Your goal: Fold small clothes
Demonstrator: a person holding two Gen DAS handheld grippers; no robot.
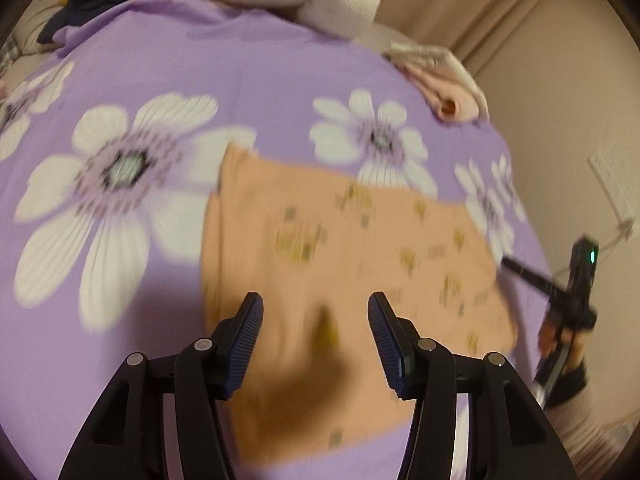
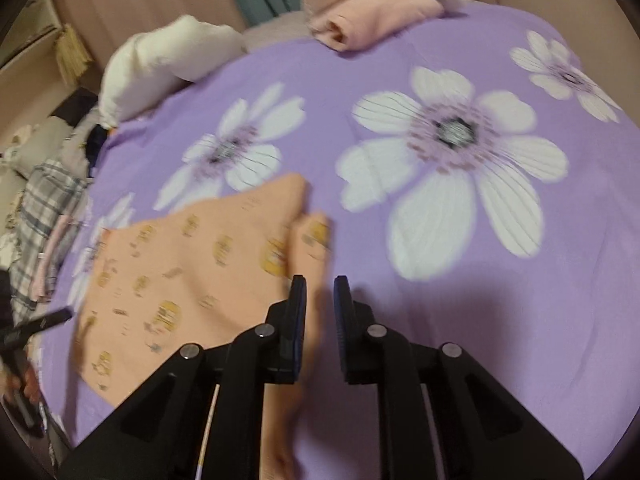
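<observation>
A small peach garment with yellow prints [image 1: 352, 248] lies spread on a purple flowered bedsheet [image 1: 168, 64]. My left gripper [image 1: 316, 308] is open, hovering over the garment's near part and holding nothing. In the right wrist view the same garment [image 2: 192, 264] lies to the left, and a strip of it runs between my right gripper's [image 2: 320, 292] narrowly parted jaws. The right gripper also shows at the right edge of the left wrist view [image 1: 560, 292]. Both views are blurred by motion.
A folded pink cloth with a white one [image 2: 368, 12] lies at the far edge of the bed. A white pillow [image 2: 160, 60] sits at the back. Plaid and dark clothes [image 2: 48, 200] are piled at the left side. Curtains hang behind.
</observation>
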